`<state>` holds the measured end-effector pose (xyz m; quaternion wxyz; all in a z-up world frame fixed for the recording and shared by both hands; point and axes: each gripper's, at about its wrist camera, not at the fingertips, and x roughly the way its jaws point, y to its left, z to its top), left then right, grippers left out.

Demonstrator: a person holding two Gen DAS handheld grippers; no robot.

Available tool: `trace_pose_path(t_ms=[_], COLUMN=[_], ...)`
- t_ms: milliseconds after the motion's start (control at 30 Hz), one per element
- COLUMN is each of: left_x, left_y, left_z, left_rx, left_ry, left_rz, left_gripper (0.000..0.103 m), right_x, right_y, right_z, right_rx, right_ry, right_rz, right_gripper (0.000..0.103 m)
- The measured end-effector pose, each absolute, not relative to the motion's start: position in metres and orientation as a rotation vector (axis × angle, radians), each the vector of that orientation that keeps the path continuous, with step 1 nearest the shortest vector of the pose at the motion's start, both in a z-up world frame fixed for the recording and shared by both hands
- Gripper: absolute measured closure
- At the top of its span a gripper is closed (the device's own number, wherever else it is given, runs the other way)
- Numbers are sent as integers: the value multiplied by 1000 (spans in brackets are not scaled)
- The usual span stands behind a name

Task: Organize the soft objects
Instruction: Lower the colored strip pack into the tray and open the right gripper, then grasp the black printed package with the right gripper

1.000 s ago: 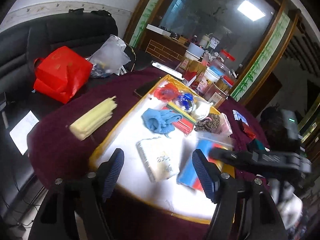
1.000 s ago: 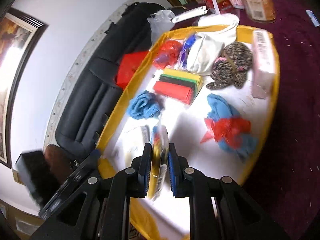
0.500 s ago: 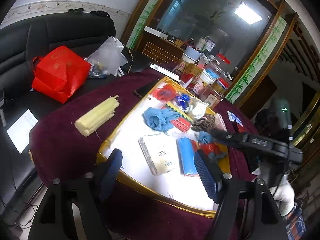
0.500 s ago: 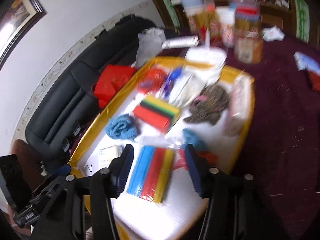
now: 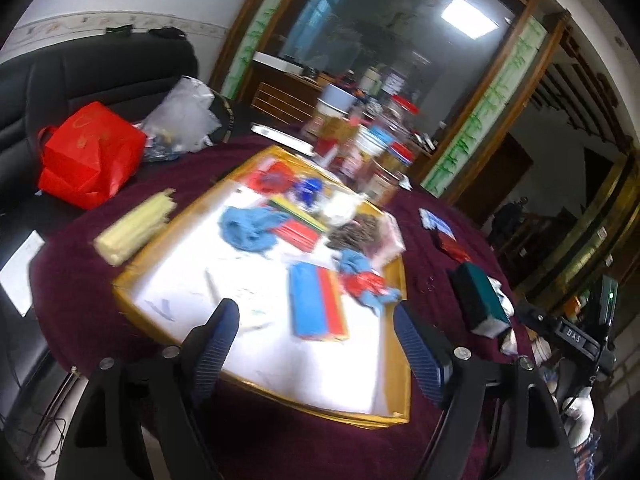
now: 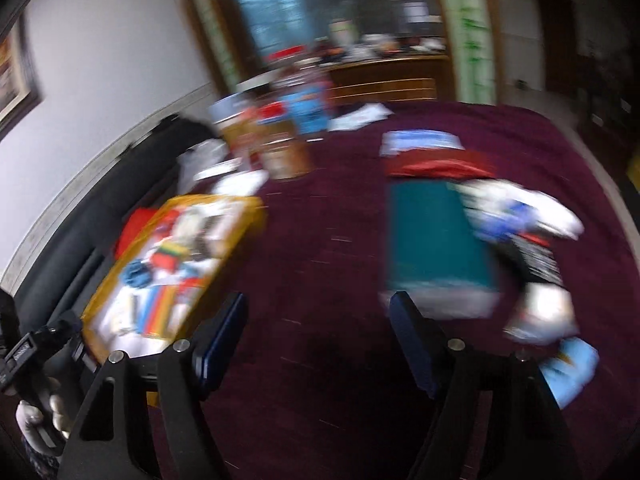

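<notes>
Several soft items, including a striped pack (image 5: 317, 303), are found in the yellow tray (image 5: 401, 360), others remain on the cloth, and both the left gripper (image 5: 320, 344) and right gripper (image 6: 320, 340) are held apart, empty.

Only one text could be read with confidence: the white letters "DAS" stood on the black body of the other handheld gripper device (image 5: 576, 334), seen at the right edge of the left wrist view. The shiny red plastic bag (image 5: 90, 154) on the black sofa carried a faint golden print, but its characters were too blurred to read. The cluster of jars and cartons with coloured labels (image 5: 360, 148) behind the yellow-rimmed tray (image 5: 402, 360) showed label patches without legible words. In the right wrist view everything was smeared, and the white marking on the black device (image 6: 22, 350) at the left edge could not be read.
</notes>
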<state>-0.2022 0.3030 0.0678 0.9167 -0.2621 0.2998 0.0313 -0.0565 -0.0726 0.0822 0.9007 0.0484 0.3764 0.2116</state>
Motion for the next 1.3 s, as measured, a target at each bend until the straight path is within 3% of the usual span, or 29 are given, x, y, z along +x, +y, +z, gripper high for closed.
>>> trace_pose_path(t_ms=[267,467,733,1067,1133,1167,1200,1300], left_x=[-181,-176,-173,-171,-173,-172,-173,-173], left_y=[238,188,141,112,110,110,111,113], left_z=[67,68,67,60,59,58,57,56], left_rx=[-462,-378,-287,-252,-251,-252,-254,-259], left_ry=[698,750,806,857,861,863,863,863], left_rz=[-77,-167,-209,-266,-272,-273,-274,-274], left_gripper=[20,20,20,20,20,20,20,20], right_x=[-67,-41,10,55,56,55,54,47], right_y=[-214,-250,-248,-203,-198,-197,-198,-201], right_z=[68,52,23,1,2,3,4,8], right_rx=[262,332,366,206,179,176,188,213], right_ry=[774,790,883,1023,1022,1017,1012,998], right_rz=[182,138,148,156,161,171,181,185], right_gripper=[24,24,25,25,28,45,52,55])
